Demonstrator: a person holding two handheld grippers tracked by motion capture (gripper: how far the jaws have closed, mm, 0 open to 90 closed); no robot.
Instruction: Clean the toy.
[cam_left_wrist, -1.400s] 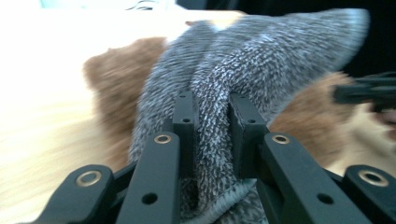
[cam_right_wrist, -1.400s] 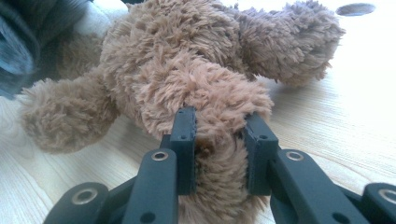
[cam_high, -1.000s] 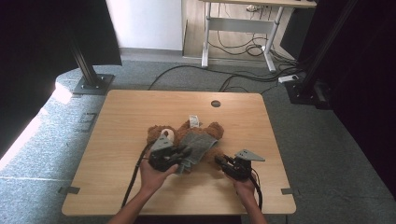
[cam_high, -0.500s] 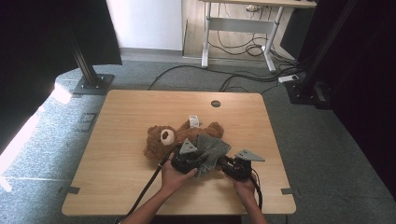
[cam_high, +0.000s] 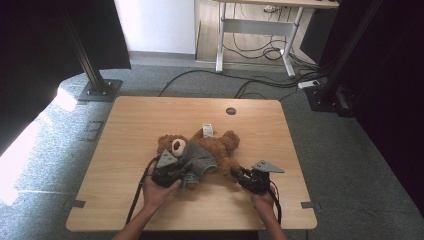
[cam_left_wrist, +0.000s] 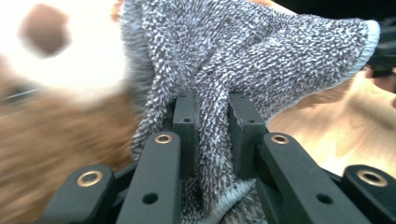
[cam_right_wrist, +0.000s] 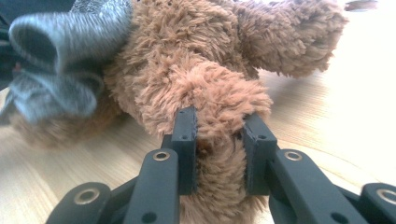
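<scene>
Low over the near edge of the worktop (cam_high: 130, 125), both forearms come in from the bottom of the high view, each hand wrapped around the rear of its tool. The left hand (cam_high: 156, 192) sits just behind the left tool (cam_high: 186, 176), which points toward the far right; the right hand (cam_high: 263, 200) holds the right tool (cam_high: 235, 173) angled toward the far left, its grey three-cornered plate on top.

The teddy bear (cam_high: 220, 147) lies flat near the middle of the worktop, between the two tools, head toward the left and legs toward the right. A grey knit garment (cam_high: 200, 157) covers its torso. In the left gripper view the left tool (cam_left_wrist: 212, 126) is clamped on a bunched fold of the grey knit garment (cam_left_wrist: 261, 60), the cloth squeezed between the jaws and spilling out below them. In the right gripper view the right tool (cam_right_wrist: 219, 140) is pinched on a furry limb of the teddy bear (cam_right_wrist: 196, 60), the plush bulging above the jaws.

The bear is shaggy brown with a pale muzzle and dark nose, and a white tag (cam_high: 207, 130) shows at its far side. The garment is a speckled grey with a lighter hem.
</scene>
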